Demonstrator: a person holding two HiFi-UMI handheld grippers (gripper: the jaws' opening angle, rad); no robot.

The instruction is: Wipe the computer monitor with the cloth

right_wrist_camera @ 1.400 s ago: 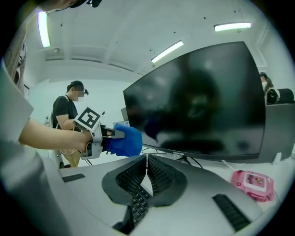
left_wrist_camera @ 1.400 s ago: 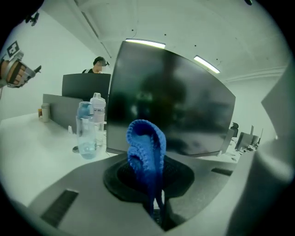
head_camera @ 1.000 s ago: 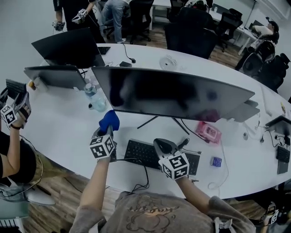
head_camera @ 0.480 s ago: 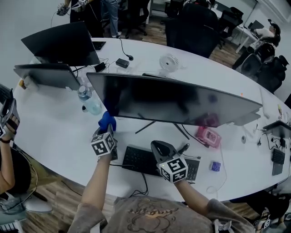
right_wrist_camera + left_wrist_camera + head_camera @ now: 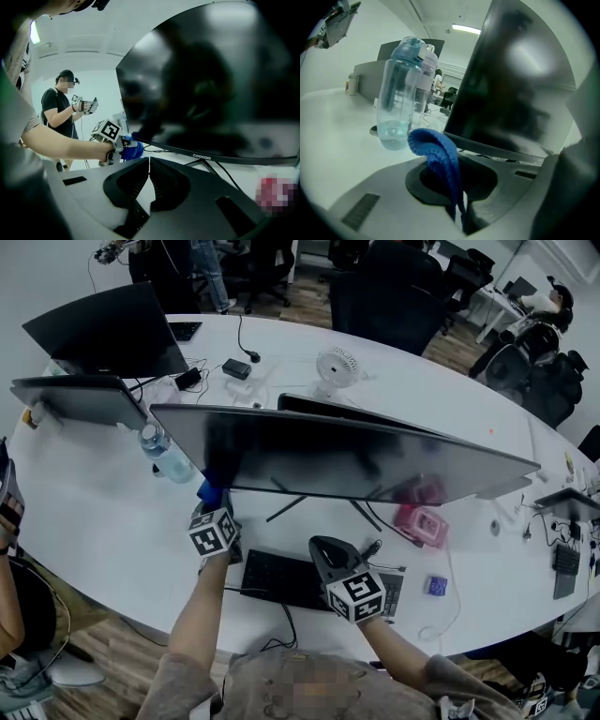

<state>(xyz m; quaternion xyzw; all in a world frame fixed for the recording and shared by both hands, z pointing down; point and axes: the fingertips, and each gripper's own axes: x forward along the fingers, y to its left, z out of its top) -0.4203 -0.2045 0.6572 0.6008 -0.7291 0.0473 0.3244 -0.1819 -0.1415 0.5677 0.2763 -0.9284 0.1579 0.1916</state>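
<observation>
The right tool (image 5: 149, 159) fills the bottom of the picture, its two ribbed jaws pressed together at their tips with nothing between them. Above and beyond it hangs the wide dark monitor (image 5: 211, 93), with small lettering on its lower bezel and thin stand legs (image 5: 221, 175) running down to the white surface (image 5: 180, 159). A bare forearm (image 5: 65, 143) reaches in from the left and holds the left tool (image 5: 123, 142), marker cube on top. That tool grips a blue cloth (image 5: 133, 149), which sits at the monitor's lower left corner. Farther back on the left stands a person in a black shirt (image 5: 56, 110) holding grippers of their own.
</observation>
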